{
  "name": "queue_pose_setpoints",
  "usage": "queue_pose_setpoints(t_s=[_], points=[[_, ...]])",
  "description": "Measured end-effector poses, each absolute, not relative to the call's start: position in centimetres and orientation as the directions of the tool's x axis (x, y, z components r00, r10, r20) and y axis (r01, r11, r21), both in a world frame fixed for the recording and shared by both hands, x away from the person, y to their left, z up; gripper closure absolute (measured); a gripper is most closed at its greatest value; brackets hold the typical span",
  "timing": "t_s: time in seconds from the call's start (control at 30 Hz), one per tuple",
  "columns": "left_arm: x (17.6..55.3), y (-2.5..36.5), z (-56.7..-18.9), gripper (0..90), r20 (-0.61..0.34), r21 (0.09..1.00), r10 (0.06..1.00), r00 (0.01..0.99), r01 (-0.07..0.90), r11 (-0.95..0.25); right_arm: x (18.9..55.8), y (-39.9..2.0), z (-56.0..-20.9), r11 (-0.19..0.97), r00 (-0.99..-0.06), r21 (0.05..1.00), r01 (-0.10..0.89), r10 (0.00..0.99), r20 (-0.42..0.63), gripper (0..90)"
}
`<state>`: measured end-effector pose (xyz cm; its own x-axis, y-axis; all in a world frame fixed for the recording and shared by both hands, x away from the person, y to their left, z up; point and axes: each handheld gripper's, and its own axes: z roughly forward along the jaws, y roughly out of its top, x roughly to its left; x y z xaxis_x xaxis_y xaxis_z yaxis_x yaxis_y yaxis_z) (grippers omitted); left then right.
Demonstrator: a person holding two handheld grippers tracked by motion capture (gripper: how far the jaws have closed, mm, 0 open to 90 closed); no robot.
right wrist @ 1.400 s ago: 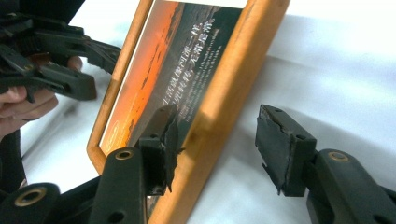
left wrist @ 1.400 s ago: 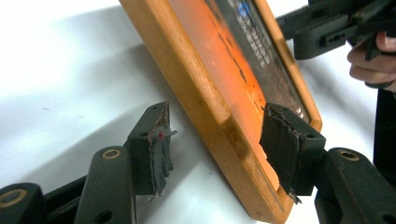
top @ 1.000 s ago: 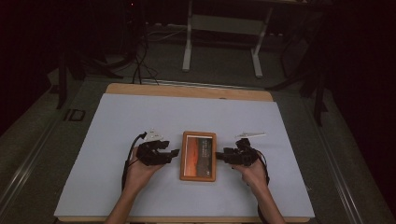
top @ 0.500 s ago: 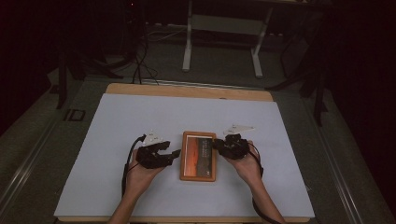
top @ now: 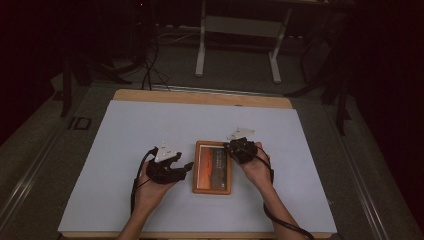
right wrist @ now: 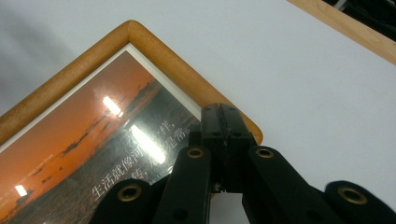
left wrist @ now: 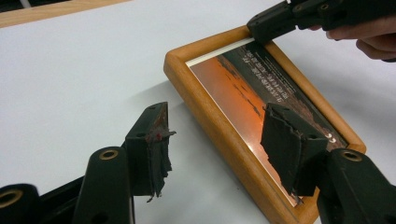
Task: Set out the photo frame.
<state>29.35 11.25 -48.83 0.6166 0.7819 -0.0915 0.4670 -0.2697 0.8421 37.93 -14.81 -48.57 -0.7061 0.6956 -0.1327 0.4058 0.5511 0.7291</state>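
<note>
A wooden picture frame [top: 212, 171] with an orange sunset print lies flat on the white table. My left gripper [top: 185, 168] stands open at the frame's left side. In the left gripper view [left wrist: 217, 123] its jaws straddle the frame's near rail [left wrist: 219, 126], one over the table, the other over the glass, neither pressing. My right gripper [top: 228, 148] is at the frame's far right corner. Its jaws have just been closing and now meet with nothing between them [right wrist: 223, 113], tips over the corner of the frame [right wrist: 93, 126]. The left gripper view catches it [left wrist: 256, 27] at that same corner.
The white table top [top: 150, 125] has a wooden far edge [top: 200, 96]. Behind it, on the dark floor, stand metal stand legs [top: 202, 50] and cables [top: 147, 65]. A cable trails from each gripper toward the table's front edge.
My right gripper moved from the frame's right side forward to its far right corner, and its jaws went from open to shut. The left gripper stayed put.
</note>
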Motion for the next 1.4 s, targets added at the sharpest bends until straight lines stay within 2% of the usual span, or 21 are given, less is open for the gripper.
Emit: queue_pose_setpoints(t_s=[0.57,1.4], points=[[29.3,11.4,-48.7,42.5,-0.087,0.840,0.789,0.608,0.471,-0.270,38.3,-14.6,-48.5,0.565,-0.714,0.720,0.404,0.686,-0.138,90.0],[29.4,11.8,-48.6,43.4,-0.094,0.836,0.797,0.597,0.482,-0.263,39.2,-15.6,-49.0,0.550,-0.679,0.694,0.466,0.724,-0.118,90.0]])
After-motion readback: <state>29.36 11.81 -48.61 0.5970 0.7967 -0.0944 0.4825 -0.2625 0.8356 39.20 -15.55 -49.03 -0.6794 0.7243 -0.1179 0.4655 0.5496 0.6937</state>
